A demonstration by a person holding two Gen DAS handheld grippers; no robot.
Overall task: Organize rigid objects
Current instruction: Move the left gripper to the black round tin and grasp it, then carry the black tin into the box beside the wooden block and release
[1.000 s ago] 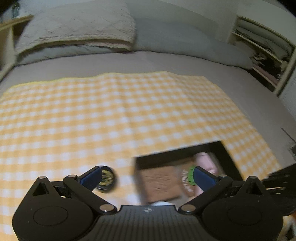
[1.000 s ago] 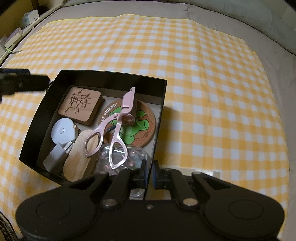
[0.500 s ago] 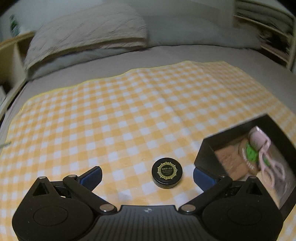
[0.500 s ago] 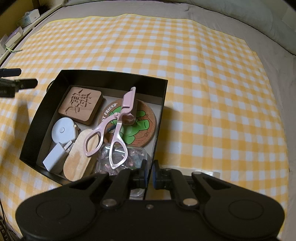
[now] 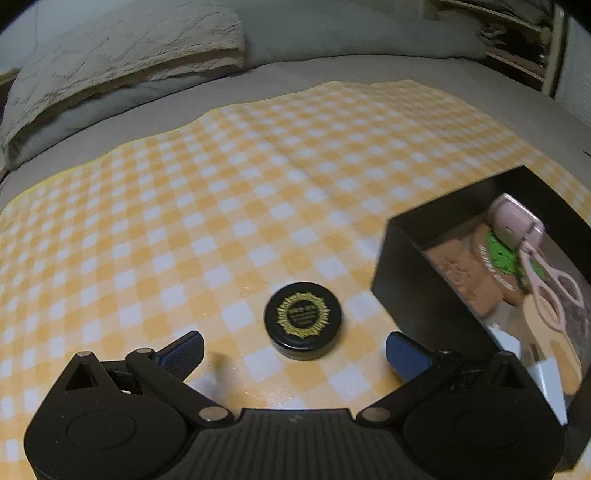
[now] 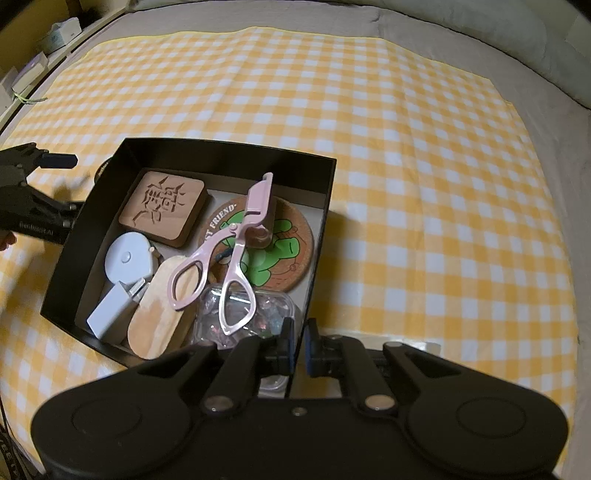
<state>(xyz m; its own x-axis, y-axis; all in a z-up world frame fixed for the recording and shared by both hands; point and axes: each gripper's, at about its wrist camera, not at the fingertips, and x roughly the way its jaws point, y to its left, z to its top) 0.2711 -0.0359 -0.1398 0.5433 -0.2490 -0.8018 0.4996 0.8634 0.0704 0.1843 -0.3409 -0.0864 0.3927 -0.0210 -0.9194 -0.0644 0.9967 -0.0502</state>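
Observation:
A round black tin with a gold emblem (image 5: 303, 320) lies on the yellow checked cloth (image 5: 221, 206), left of the black box (image 5: 413, 295). My left gripper (image 5: 293, 350) is open and empty, its blue pads either side of the tin and just short of it. My right gripper (image 6: 300, 345) is shut on the near wall of the black box (image 6: 229, 155). The box holds a pink eyelash curler (image 6: 225, 258), a carved wooden block (image 6: 162, 206), a cork coaster (image 6: 273, 243), a white tape measure (image 6: 125, 258) and a clear case (image 6: 243, 321).
The cloth covers a grey bed with pillows (image 5: 122, 59) at the head. Shelves (image 5: 517, 44) stand at the right. Small boxes (image 6: 55, 33) sit on a ledge left of the bed. My left gripper also shows at the left edge of the right wrist view (image 6: 33, 192).
My left gripper swung left away from the box and lowered toward the black tin, which now sits centred between its open fingers. The right gripper and box stayed still.

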